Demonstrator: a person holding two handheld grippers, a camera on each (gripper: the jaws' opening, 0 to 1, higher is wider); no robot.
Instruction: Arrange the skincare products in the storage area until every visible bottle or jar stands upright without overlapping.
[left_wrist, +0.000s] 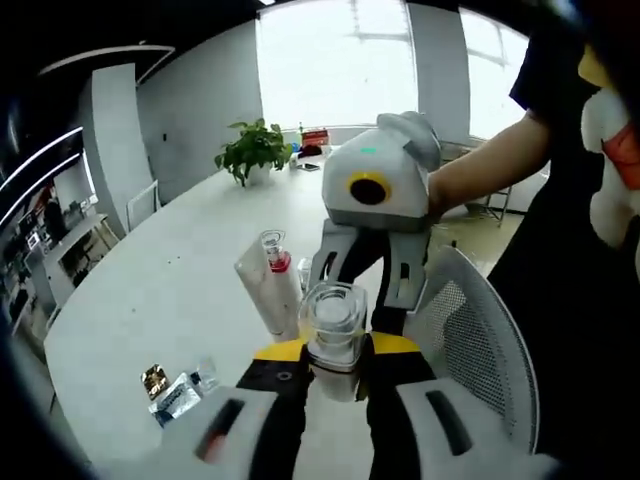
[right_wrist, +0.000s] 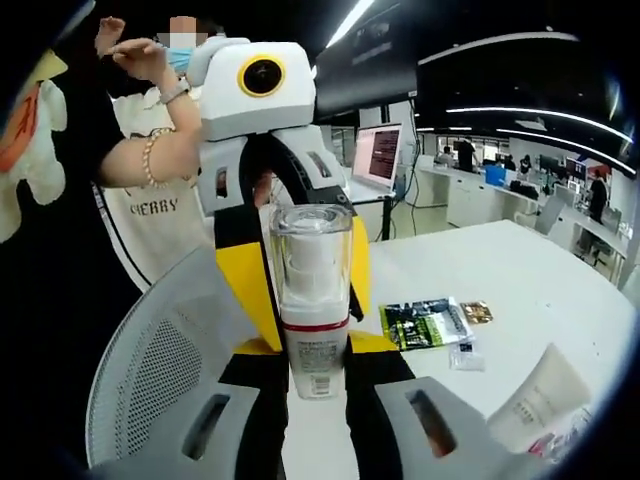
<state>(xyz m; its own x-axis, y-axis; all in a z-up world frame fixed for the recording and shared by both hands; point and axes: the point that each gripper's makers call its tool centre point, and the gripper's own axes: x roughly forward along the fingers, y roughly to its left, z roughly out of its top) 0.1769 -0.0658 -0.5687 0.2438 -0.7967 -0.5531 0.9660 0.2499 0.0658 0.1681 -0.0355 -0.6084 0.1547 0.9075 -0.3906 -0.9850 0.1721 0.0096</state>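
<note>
While both tools faced each other above the white table (left_wrist: 150, 300), the left gripper (left_wrist: 335, 352) had its yellow-tipped jaws closed narrow on a small bottle (left_wrist: 334, 318) with a clear square cap. The right gripper (right_wrist: 316, 350) pinched the same bottle lower on its white labelled body, just under a red band. So the bottle sat upright, in the air, between the two pairs of jaws and over the edge of a grey mesh chair (left_wrist: 478, 330), not on the table. In the left gripper view, a white tube (left_wrist: 268, 290) with a clear cap leaned or lay just behind the bottle; I couldn't tell which. A few small sachets (left_wrist: 176, 396) lay on the table well apart from it, towards the near edge. A potted plant (left_wrist: 254, 150) stood at the far end by the window. In the right gripper view, a green packet (right_wrist: 424, 322) lay flat beside a small brown packet (right_wrist: 476, 312). An open laptop (right_wrist: 381, 154) stood on a desk behind. A person (right_wrist: 150, 160) in a white printed top stood behind the left tool, one hand raised
</note>
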